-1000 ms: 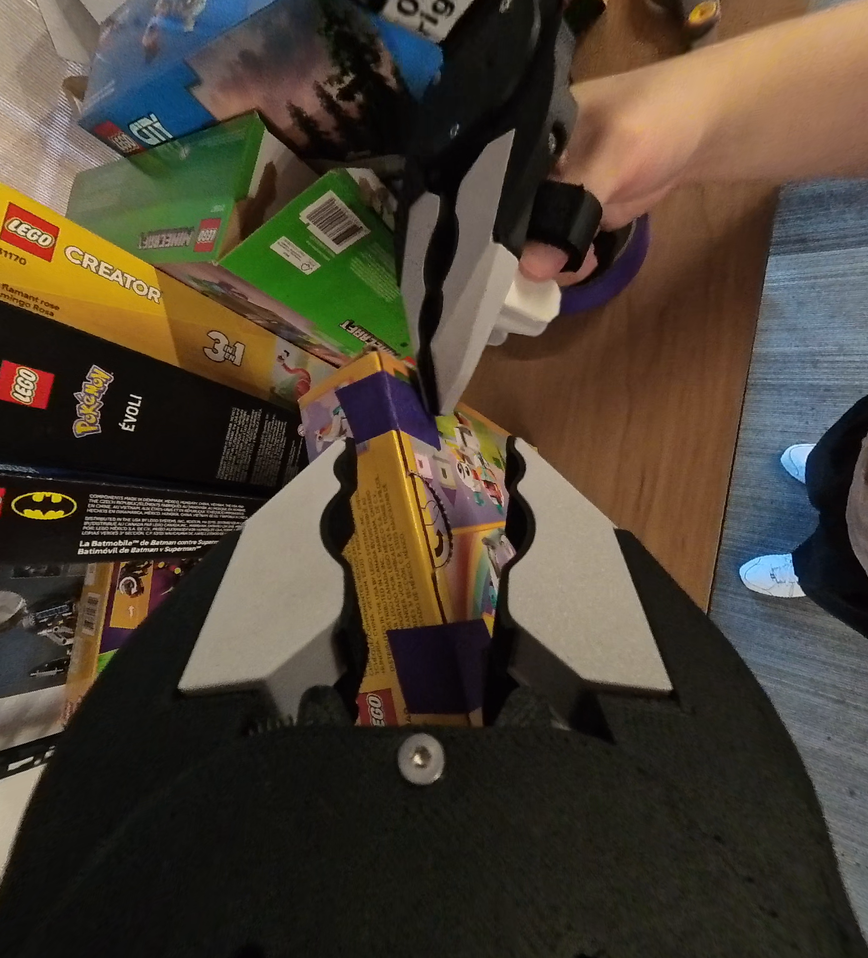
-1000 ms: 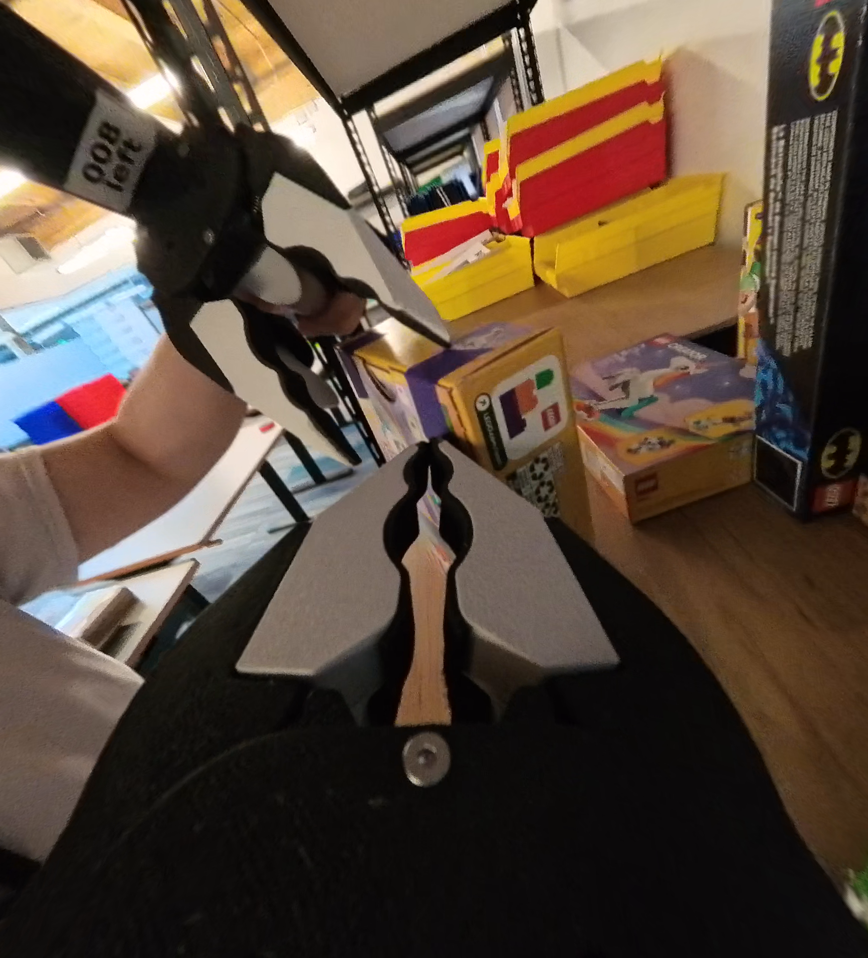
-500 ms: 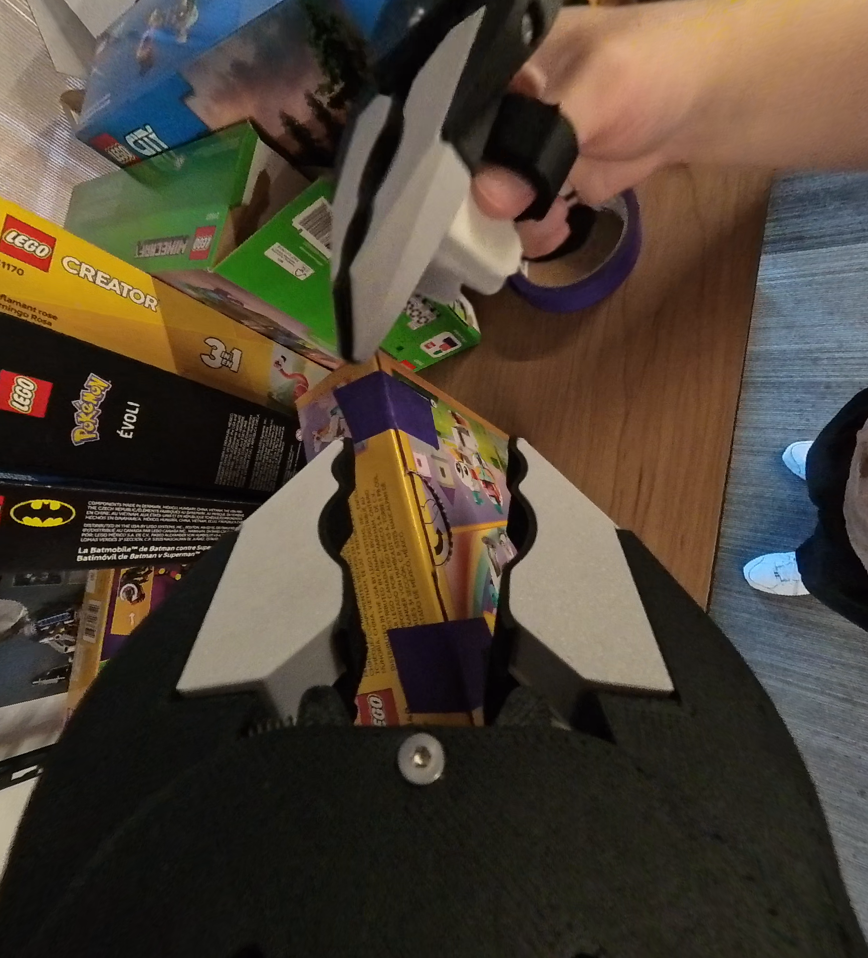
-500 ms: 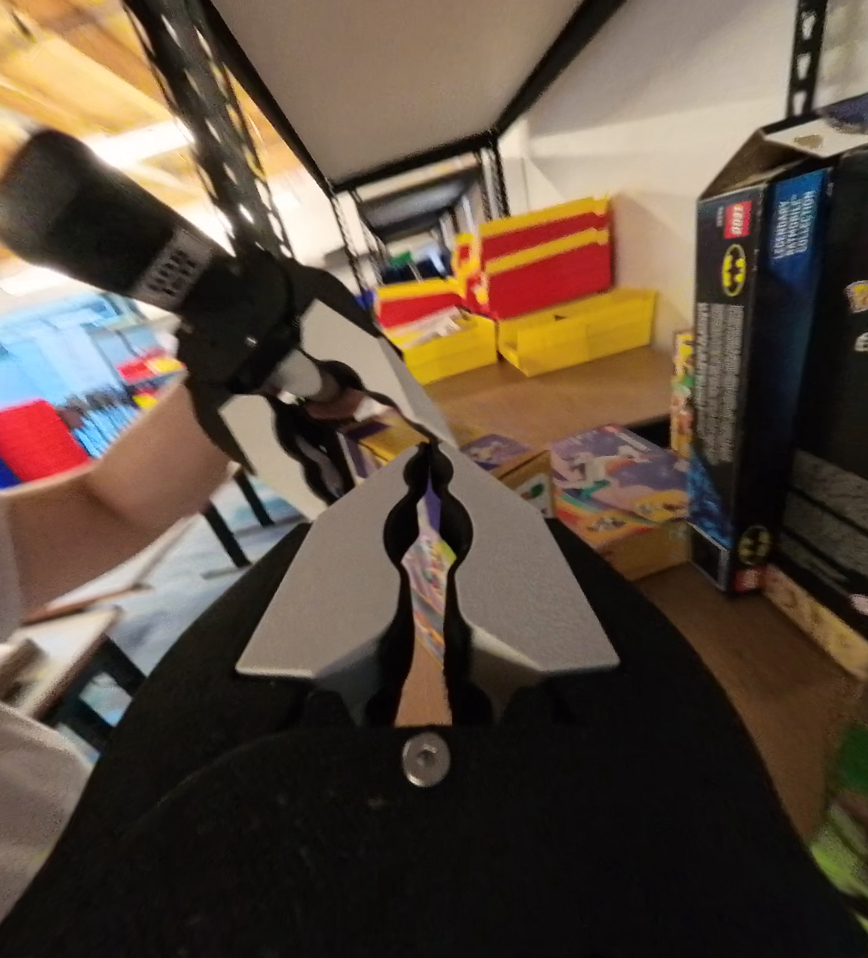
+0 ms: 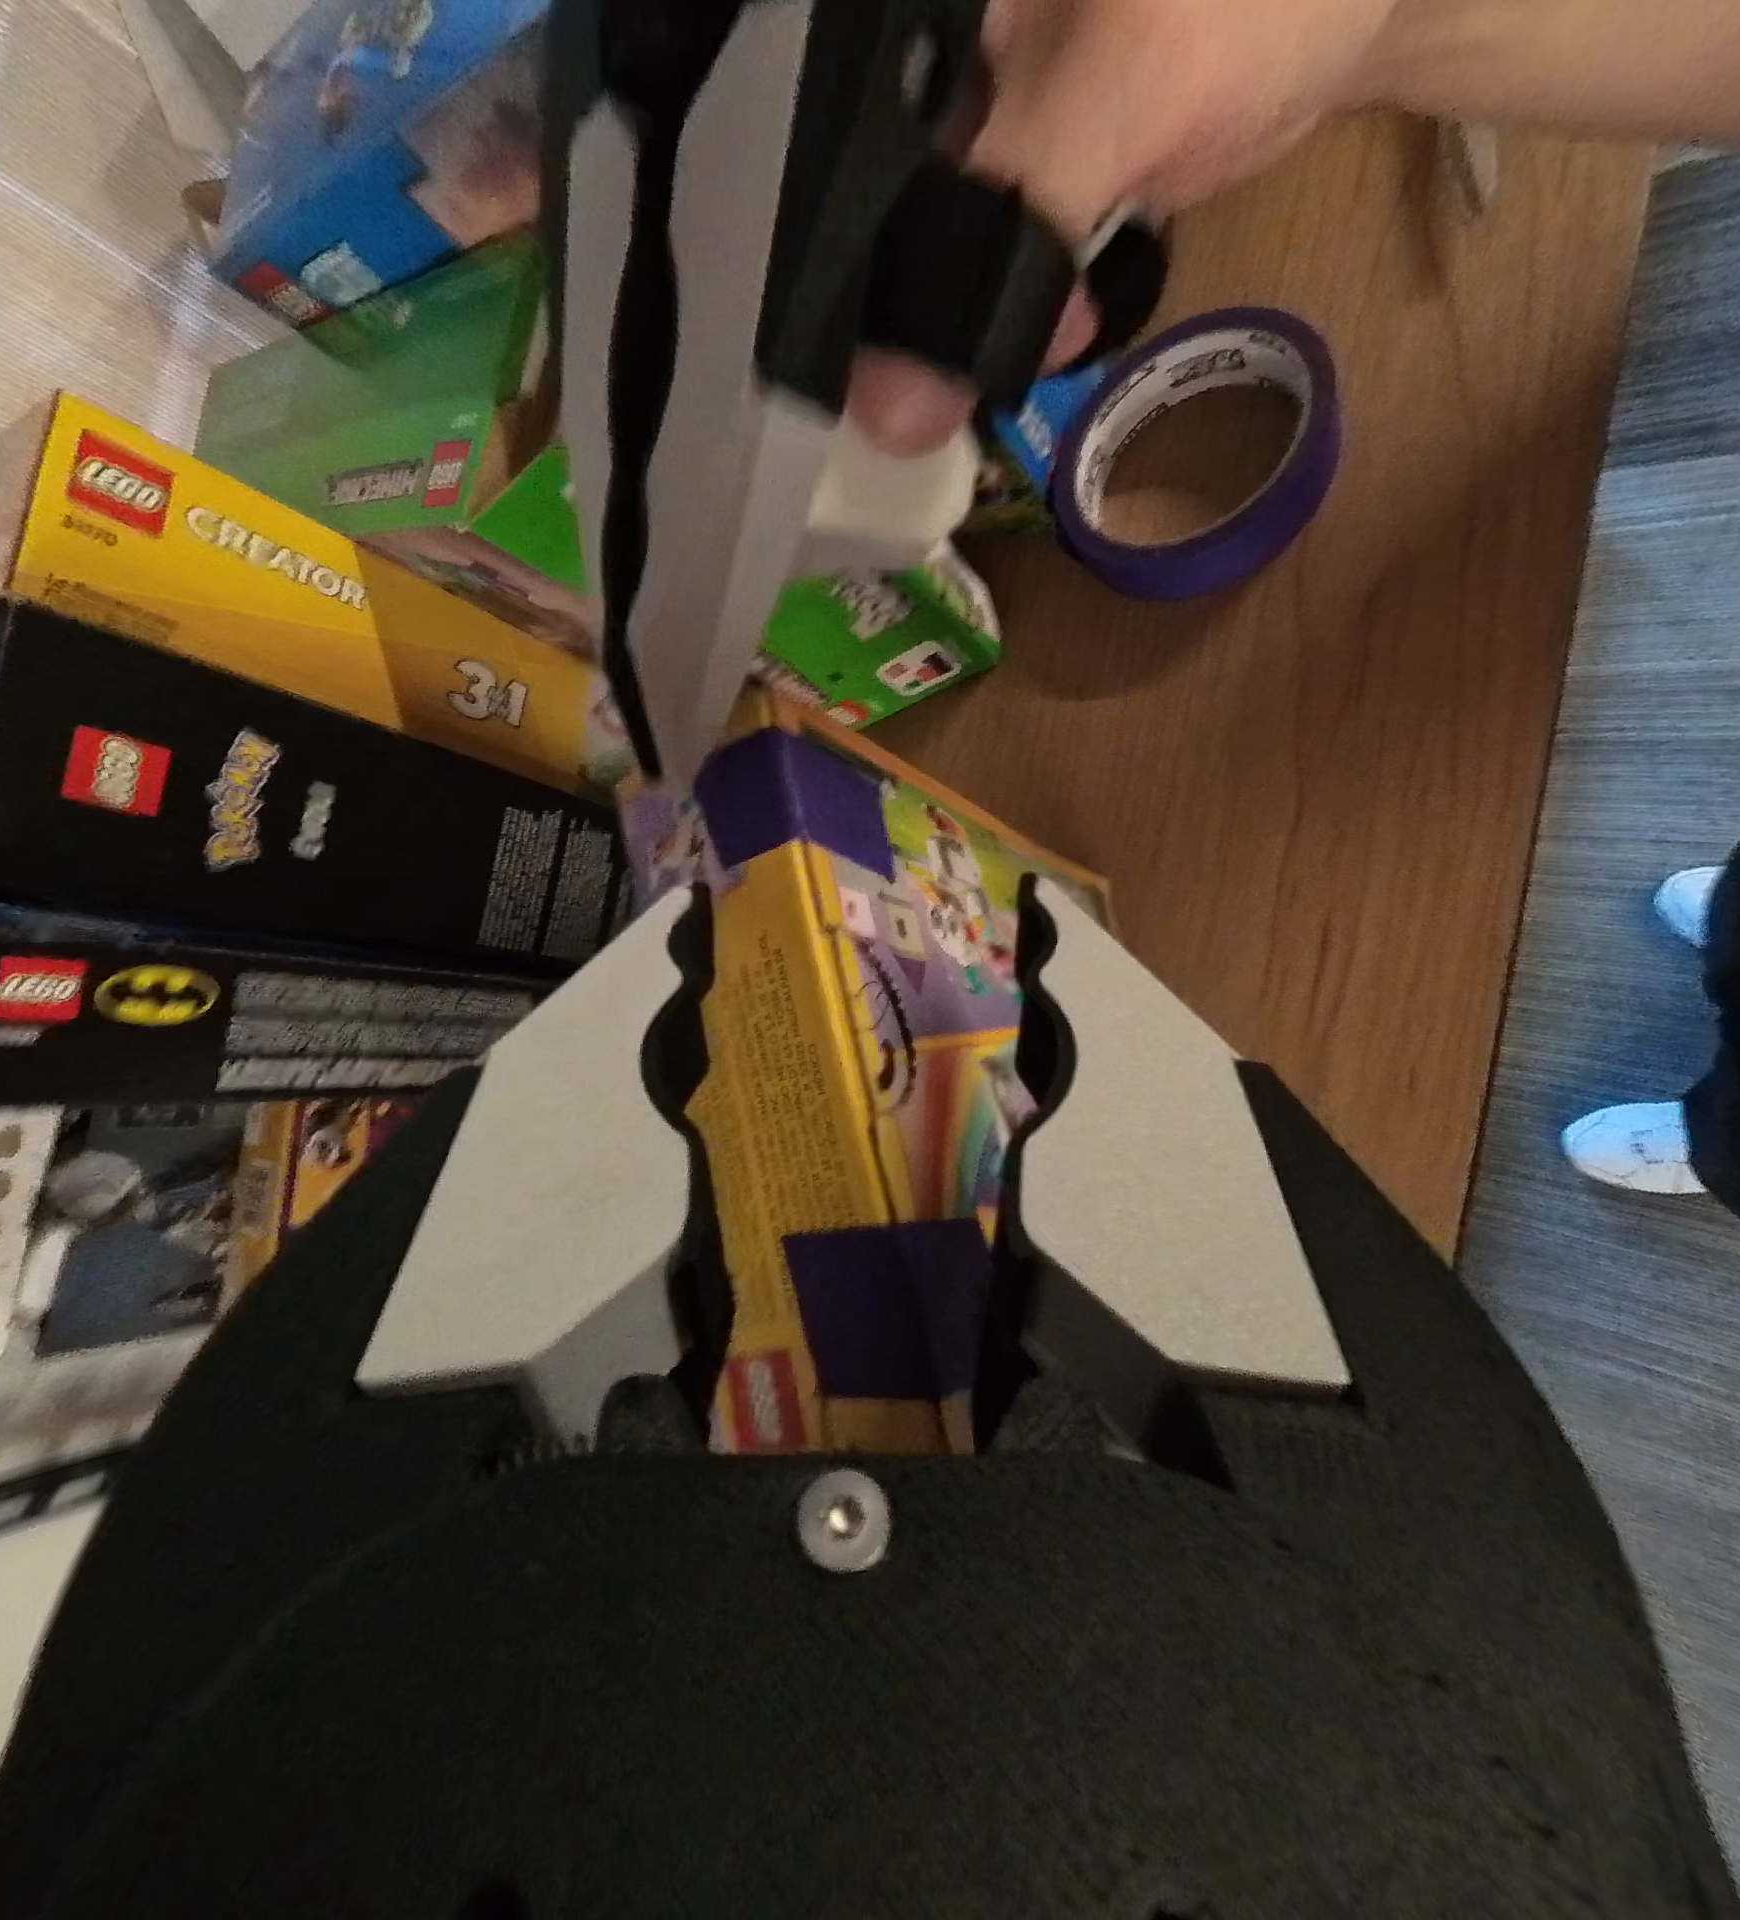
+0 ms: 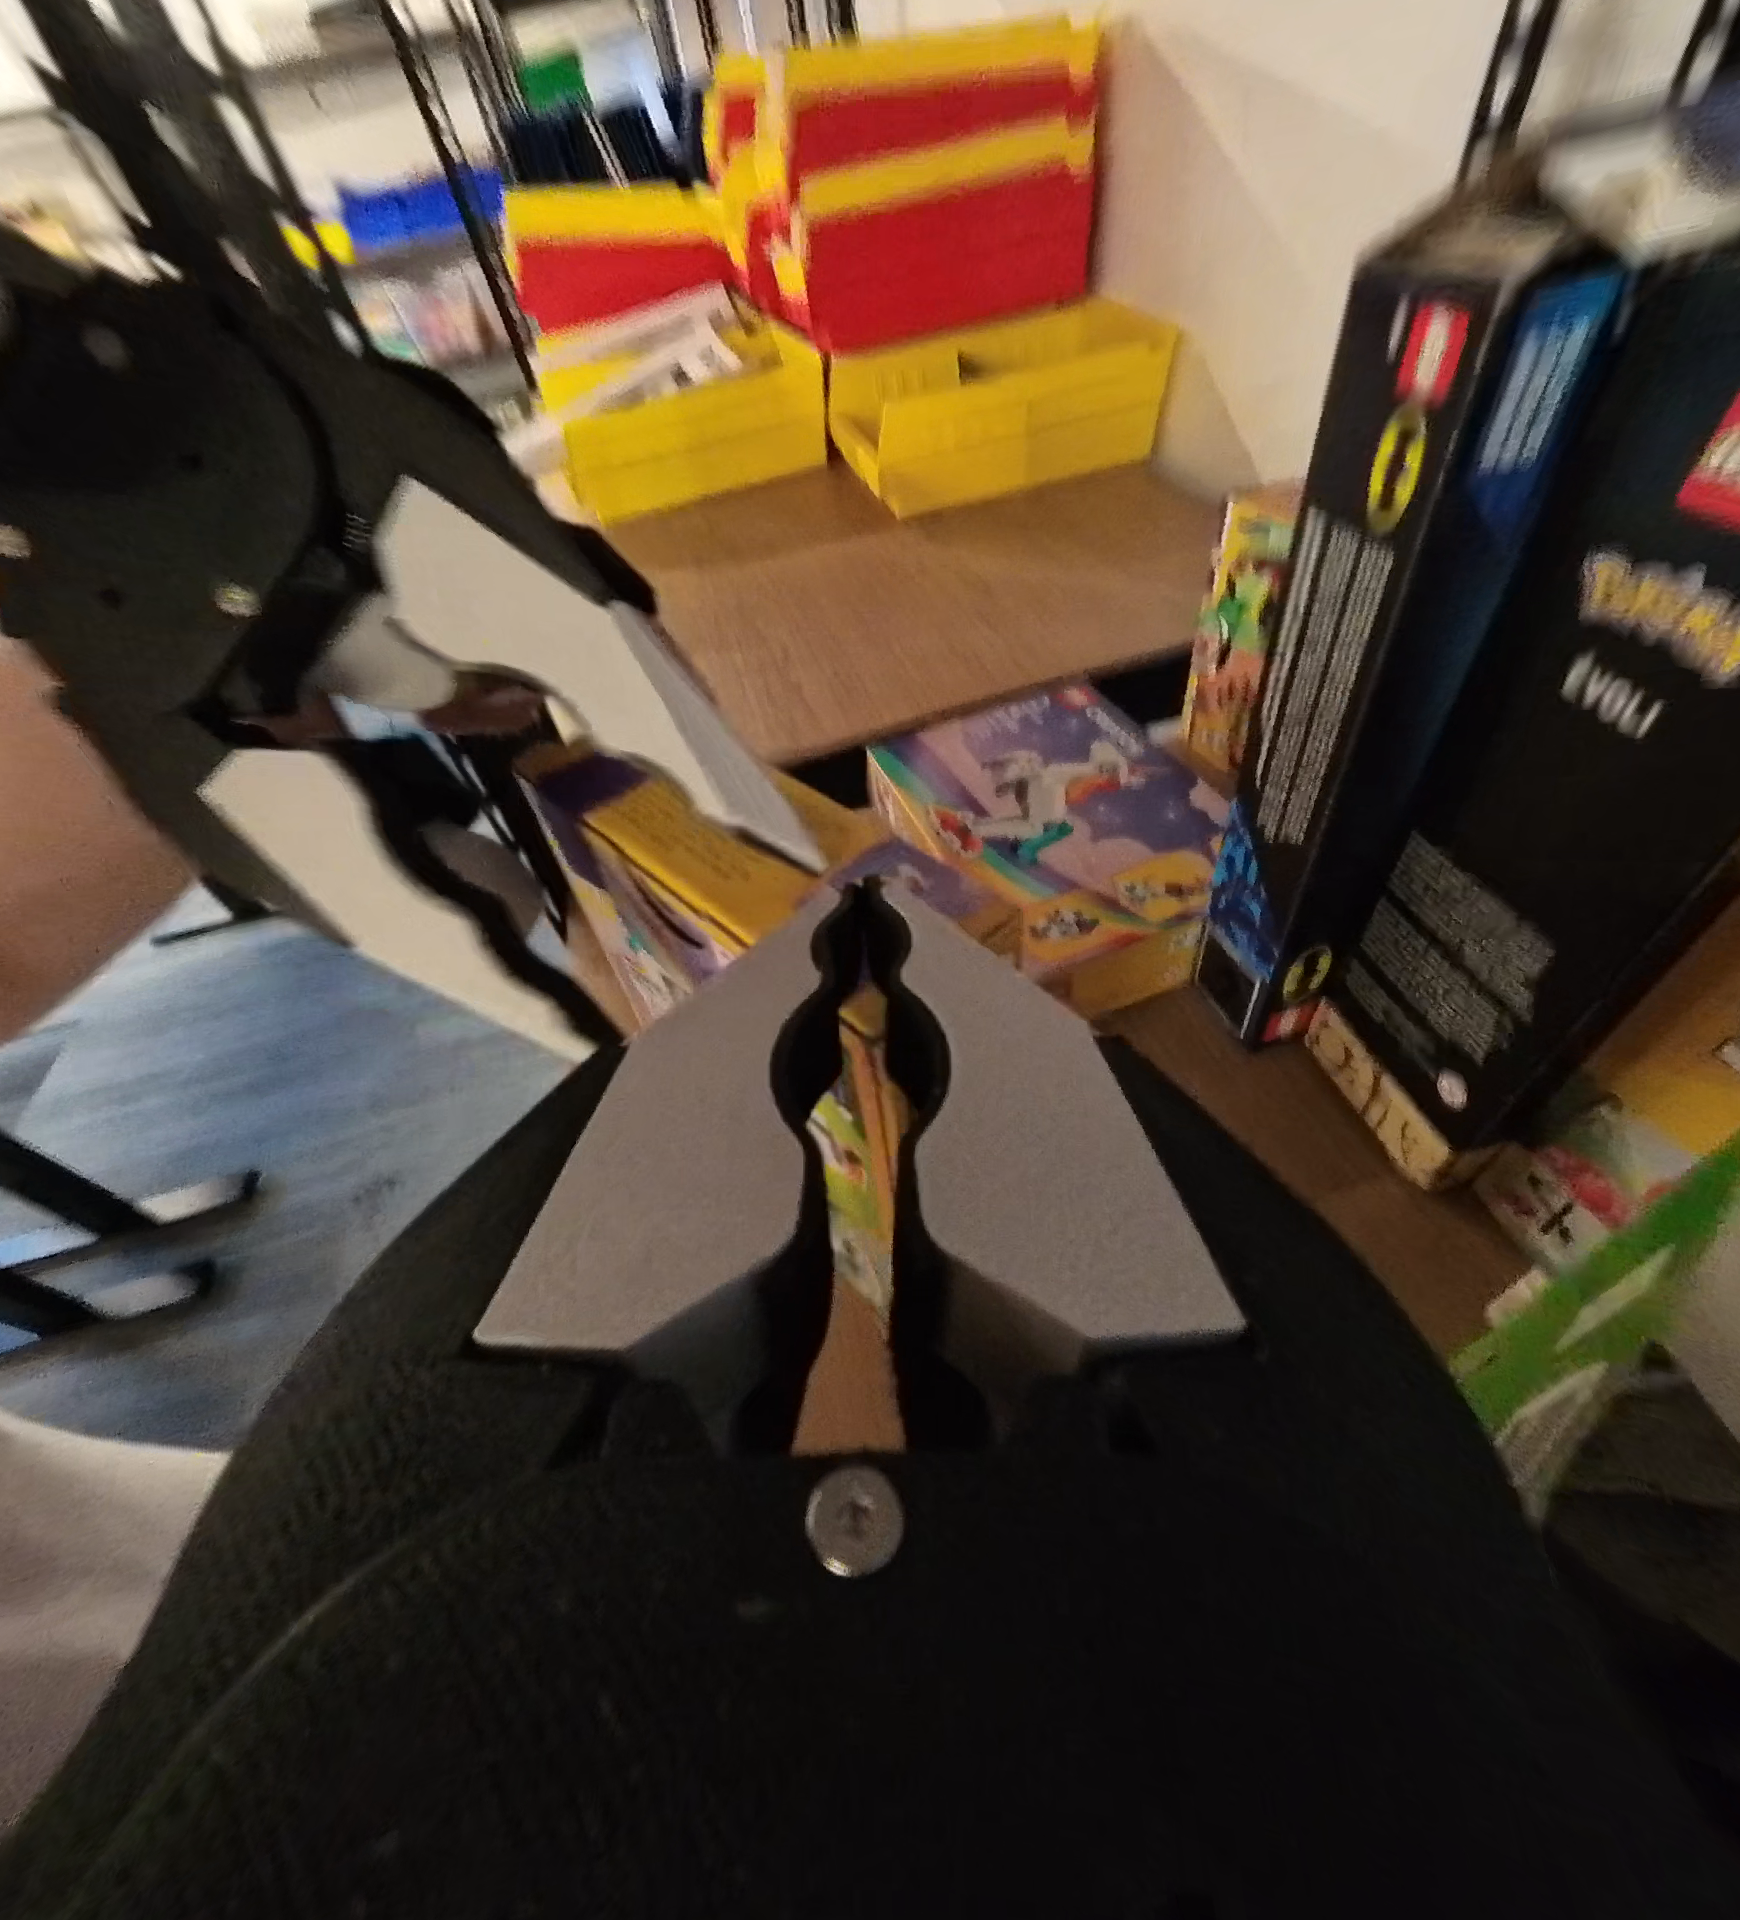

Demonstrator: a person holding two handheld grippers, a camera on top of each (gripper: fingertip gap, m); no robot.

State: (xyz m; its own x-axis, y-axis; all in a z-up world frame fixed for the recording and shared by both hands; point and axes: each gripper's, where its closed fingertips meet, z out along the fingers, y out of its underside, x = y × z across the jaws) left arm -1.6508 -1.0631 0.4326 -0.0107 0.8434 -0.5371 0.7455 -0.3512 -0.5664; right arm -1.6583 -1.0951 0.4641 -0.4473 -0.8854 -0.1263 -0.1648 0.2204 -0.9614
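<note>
My left gripper (image 5: pixel 861 894) is shut on a yellow and purple toy box (image 5: pixel 824 1049) with dark purple tape patches, held upright over the wooden table (image 5: pixel 1292 831). My right gripper (image 5: pixel 653 748) comes in from above, held by a person's hand. It is shut and empty, with its tips at the box's far top corner. In the right wrist view my right gripper (image 6: pixel 866 894) is shut, and the held box (image 6: pixel 679 842) sits just beyond it in my left gripper (image 6: pixel 679 914).
A purple tape roll (image 5: pixel 1198 447) lies on the table. Black boxes (image 5: pixel 253 790), a yellow box (image 5: pixel 222 530) and green boxes (image 5: pixel 876 644) crowd the left. Another purple box (image 6: pixel 1053 821) lies flat by upright black boxes (image 6: pixel 1593 675). Yellow bins (image 6: pixel 845 416) stand behind. The table edge (image 5: pixel 1531 727) is at the right.
My right gripper swung up and left off the box, then came back to its far top corner. The right view turned toward the upright black boxes. My left gripper kept its hold.
</note>
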